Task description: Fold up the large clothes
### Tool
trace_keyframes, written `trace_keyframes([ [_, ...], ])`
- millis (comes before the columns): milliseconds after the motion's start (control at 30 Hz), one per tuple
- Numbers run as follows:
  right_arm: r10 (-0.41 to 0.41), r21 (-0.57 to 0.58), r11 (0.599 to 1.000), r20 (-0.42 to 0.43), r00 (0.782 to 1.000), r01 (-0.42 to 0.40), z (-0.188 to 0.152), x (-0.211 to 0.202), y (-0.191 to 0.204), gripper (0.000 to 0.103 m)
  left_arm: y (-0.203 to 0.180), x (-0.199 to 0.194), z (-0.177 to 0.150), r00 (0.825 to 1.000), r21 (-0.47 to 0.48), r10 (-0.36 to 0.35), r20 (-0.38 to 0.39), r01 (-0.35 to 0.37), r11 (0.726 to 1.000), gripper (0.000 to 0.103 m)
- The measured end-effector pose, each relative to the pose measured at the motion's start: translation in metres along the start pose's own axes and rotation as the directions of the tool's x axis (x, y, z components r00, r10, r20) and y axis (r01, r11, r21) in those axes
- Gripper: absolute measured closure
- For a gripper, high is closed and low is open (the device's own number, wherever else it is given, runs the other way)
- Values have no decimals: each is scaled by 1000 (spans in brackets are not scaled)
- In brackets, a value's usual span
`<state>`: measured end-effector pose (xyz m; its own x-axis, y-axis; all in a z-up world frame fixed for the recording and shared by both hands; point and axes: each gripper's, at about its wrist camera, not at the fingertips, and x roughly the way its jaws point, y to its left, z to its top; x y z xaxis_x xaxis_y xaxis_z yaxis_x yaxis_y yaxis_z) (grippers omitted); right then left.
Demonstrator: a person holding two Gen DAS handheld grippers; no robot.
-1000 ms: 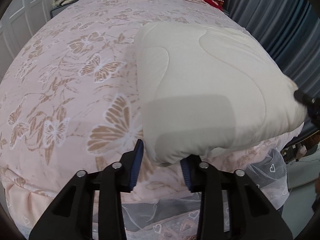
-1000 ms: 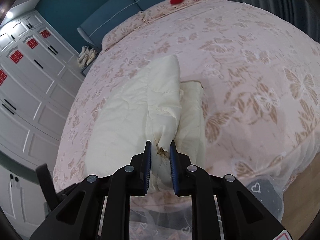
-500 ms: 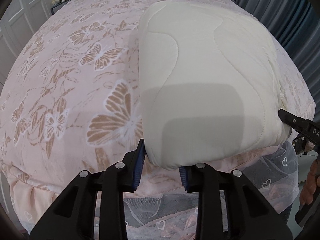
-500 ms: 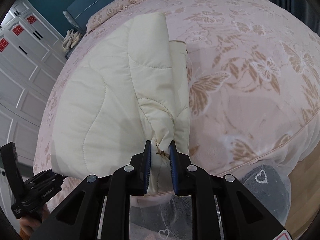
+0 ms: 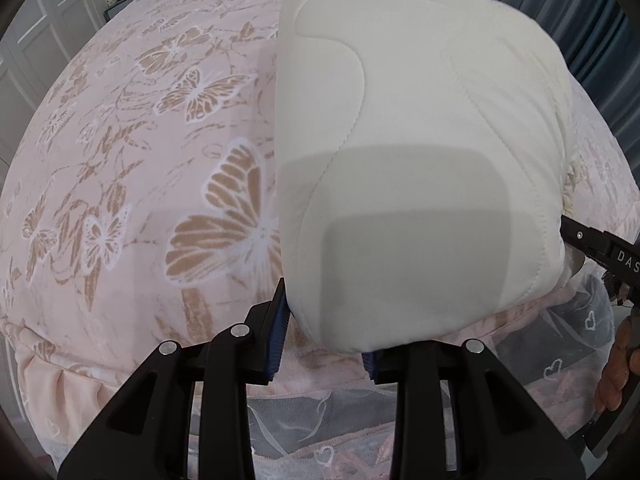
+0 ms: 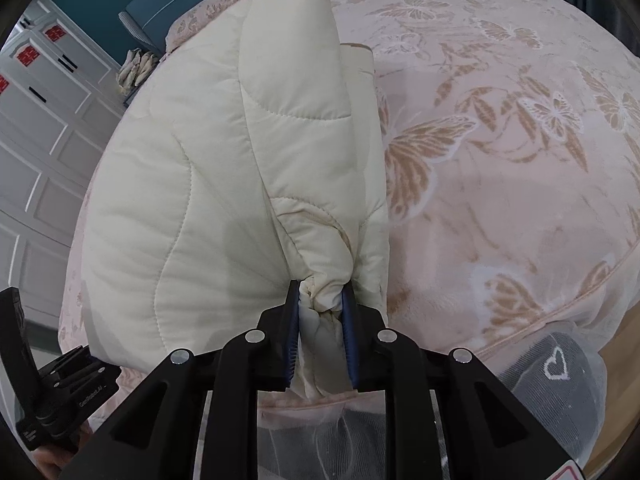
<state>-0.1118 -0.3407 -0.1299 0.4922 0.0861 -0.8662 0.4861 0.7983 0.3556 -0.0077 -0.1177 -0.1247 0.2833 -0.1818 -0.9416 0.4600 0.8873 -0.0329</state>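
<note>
Butterfly bedspread (image 5: 160,168), folded cream quilt (image 5: 420,140) at its foot edge.

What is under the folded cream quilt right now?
The cream quilt lies on the pink butterfly bedspread, near its lace-skirted edge. The bedspread shows all around it; whatever lies directly beneath the quilt is covered.

One folded cream quilted comforter (image 5: 420,168) lies on one pink butterfly-print bedspread (image 5: 140,160) (two black two-finger grippers (image 6: 320,320) present).
</note>
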Motion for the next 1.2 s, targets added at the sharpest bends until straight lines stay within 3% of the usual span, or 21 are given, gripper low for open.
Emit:
trace_keyframes([
  [200,1,-3,1000,5,1000,-1,1,6,0,85,2,4,-1,1000,-3,-12,-3,12,1000,72],
  [267,29,19,999,0,1000,-29,3,1,-5,84,9,-5,-2,998,-15,-65,-2,65,998,72],
  [367,108,86,990,0,994,-108,3,-23,-17,75,24,-33,-5,987,-23,-160,8,160,987,70],
  [400,117,93,989,5,993,-117,2,-34,-19,65,31,-45,-7,982,-23,-189,14,189,982,66],
  [433,115,95,989,17,993,-116,2,-44,-21,62,37,-57,-9,978,-29,-208,26,208,978,63],
  [500,112,91,989,62,992,-117,7,-68,-21,61,50,-80,-7,969,-48,-234,75,238,970,47],
  [567,99,95,989,114,989,-110,18,-86,-21,61,58,-94,5,961,-73,-248,120,258,963,43],
  [733,120,164,976,151,981,-144,53,-78,-21,46,57,-87,54,924,-127,-322,207,352,927,24],
  [767,127,191,970,142,982,-152,61,-69,-22,46,56,-82,59,924,-135,-320,209,351,926,20],
  [967,192,269,941,67,979,-203,90,-23,-18,48,45,-38,90,924,-230,-345,163,375,898,20],
  [1000,185,270,943,54,981,-193,92,-16,-14,51,45,-34,92,926,-230,-342,160,372,899,20],
  [1033,178,250,951,46,983,-184,95,-11,-9,68,42,-30,95,928,-230,-337,158,366,902,20],
  [1067,177,233,955,39,983,-181,97,-7,-6,79,40,-26,97,933,-231,-326,152,354,906,20],
  [1200,90,176,980,11,996,-90,104,9,8,79,36,-12,98,953,-221,-267,142,294,930,17],
])
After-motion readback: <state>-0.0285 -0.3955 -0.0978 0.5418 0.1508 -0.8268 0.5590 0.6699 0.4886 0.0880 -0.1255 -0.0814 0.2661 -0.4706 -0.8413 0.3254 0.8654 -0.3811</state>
